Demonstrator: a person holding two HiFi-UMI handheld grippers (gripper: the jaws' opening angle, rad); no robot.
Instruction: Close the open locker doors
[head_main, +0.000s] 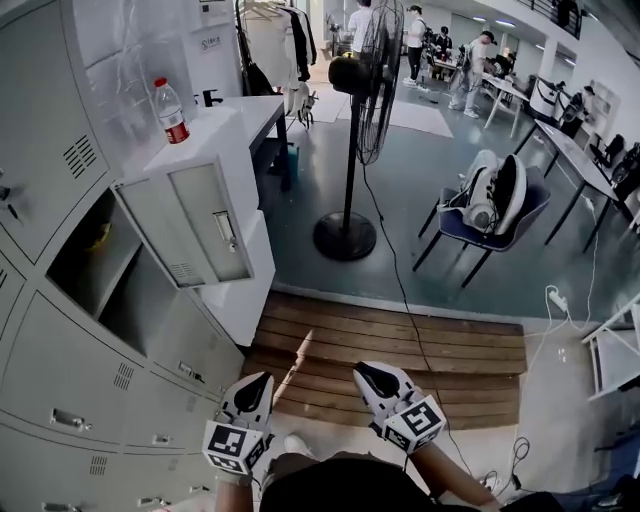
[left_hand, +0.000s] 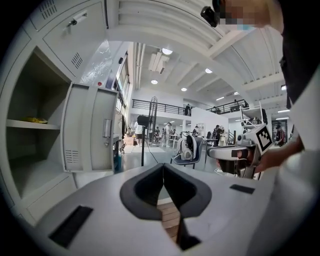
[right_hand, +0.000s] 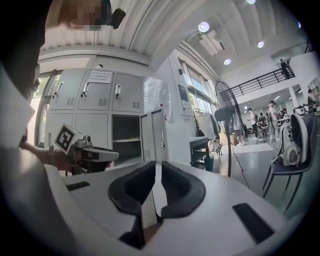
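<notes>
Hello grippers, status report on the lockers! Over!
Left gripper and right gripper both shut, empty. One locker door open, untouched. Floor fan stands beyond it, apart.

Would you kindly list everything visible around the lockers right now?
Grey metal lockers: one bank, grey, left.
Open locker door: one, grey, swung out mid-left.
Clear plastic bottle with red label: one, on white cabinet top.
Black pedestal fan: one, centre floor.
Blue chair: one, right, bearing a black-and-white pack.
Brown wooden slatted platform: one, floor beside lockers.
People: several, far background.
Left gripper: one, white and black, shut, empty.
Right gripper: one, white and black, shut, empty.
</notes>
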